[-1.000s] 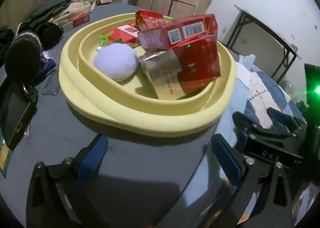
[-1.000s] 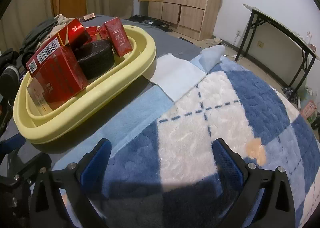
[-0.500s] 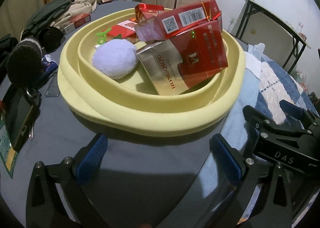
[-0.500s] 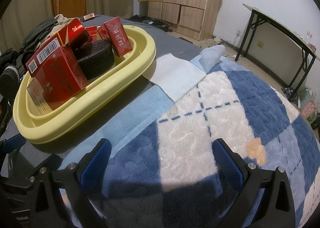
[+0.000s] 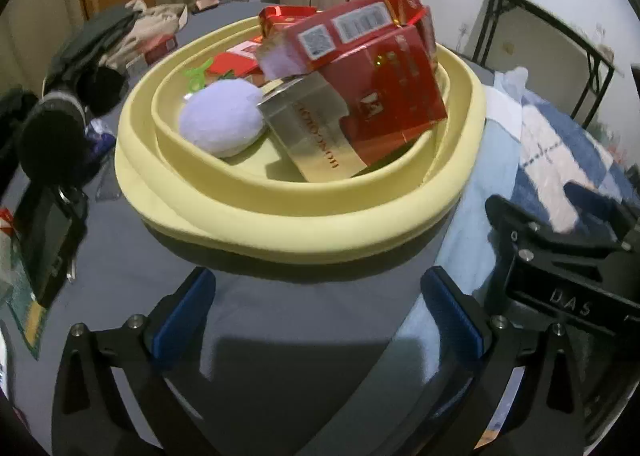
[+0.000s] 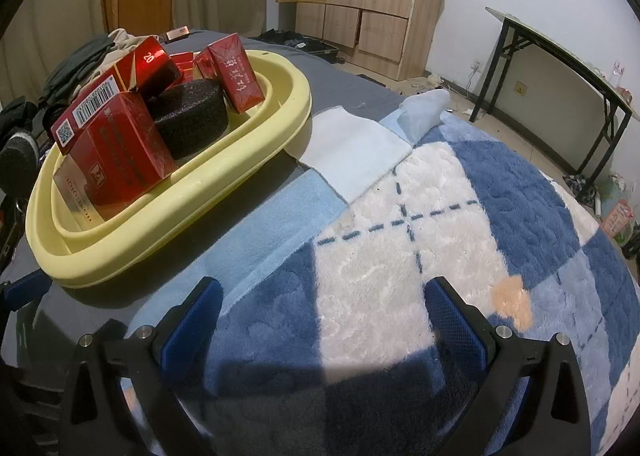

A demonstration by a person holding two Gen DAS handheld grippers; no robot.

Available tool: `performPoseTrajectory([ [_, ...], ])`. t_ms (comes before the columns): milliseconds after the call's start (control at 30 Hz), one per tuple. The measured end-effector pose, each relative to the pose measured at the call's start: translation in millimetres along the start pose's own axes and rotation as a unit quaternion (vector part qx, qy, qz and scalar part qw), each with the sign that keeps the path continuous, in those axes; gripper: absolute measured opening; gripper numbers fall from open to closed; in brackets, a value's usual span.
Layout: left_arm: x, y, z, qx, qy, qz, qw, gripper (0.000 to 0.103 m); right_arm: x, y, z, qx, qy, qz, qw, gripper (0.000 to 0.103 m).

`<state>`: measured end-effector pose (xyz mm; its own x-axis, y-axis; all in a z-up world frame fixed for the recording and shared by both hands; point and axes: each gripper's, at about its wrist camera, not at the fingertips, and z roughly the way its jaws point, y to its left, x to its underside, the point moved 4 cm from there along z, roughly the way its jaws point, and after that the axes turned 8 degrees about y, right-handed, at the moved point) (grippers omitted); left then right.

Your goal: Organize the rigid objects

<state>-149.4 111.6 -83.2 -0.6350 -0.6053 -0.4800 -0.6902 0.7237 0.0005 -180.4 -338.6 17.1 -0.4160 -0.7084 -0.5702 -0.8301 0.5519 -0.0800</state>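
Compared with one second earlier, left gripper (image 5: 318,310) views the yellow basin (image 5: 280,211) more centrally. Basin rests on the bed's grey sheet (image 5: 280,320), holding red cigarette cartons (image 5: 384,95) and a white puff (image 5: 222,123). Right gripper (image 6: 322,316) hovers over the plaid blanket (image 6: 480,183). Both jaws released, empty.

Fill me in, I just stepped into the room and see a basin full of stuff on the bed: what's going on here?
A person holds a two-finger gripper in each hand, tidying rigid items. The yellow basin holds red cartons, a white puff, a green clip and a black sponge. The left gripper hovers open in front of the basin, holding nothing. The right gripper hangs open and empty over the blue checked blanket beside the basin.
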Motion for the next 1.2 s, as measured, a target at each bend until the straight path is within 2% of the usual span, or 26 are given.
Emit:
performPoseTrajectory([
  [267, 3, -5, -2, -0.025, -0.012, 0.009, 0.9996, 0.103, 0, -1, 0, 0.001, 0.000, -0.001, 1.000, 0.103],
  [333, 4, -5, -1, -0.021, -0.014, 0.005, 0.9997, 0.103, 0, -1, 0, 0.001, 0.000, -0.001, 1.000, 0.103],
  [433, 2, 7, 2, 0.017, -0.006, -0.016, 0.9997, 0.103, 0, -1, 0, 0.001, 0.000, -0.001, 1.000, 0.103],
  [567, 1, 2, 2, 0.005, -0.008, -0.011, 0.9999, 0.103, 0, -1, 0, 0.001, 0.000, -0.001, 1.000, 0.103],
  [1200, 0, 5, 2, 0.010, -0.006, -0.013, 0.9998, 0.103, 0, -1, 0, 0.001, 0.000, -0.001, 1.000, 0.103],
])
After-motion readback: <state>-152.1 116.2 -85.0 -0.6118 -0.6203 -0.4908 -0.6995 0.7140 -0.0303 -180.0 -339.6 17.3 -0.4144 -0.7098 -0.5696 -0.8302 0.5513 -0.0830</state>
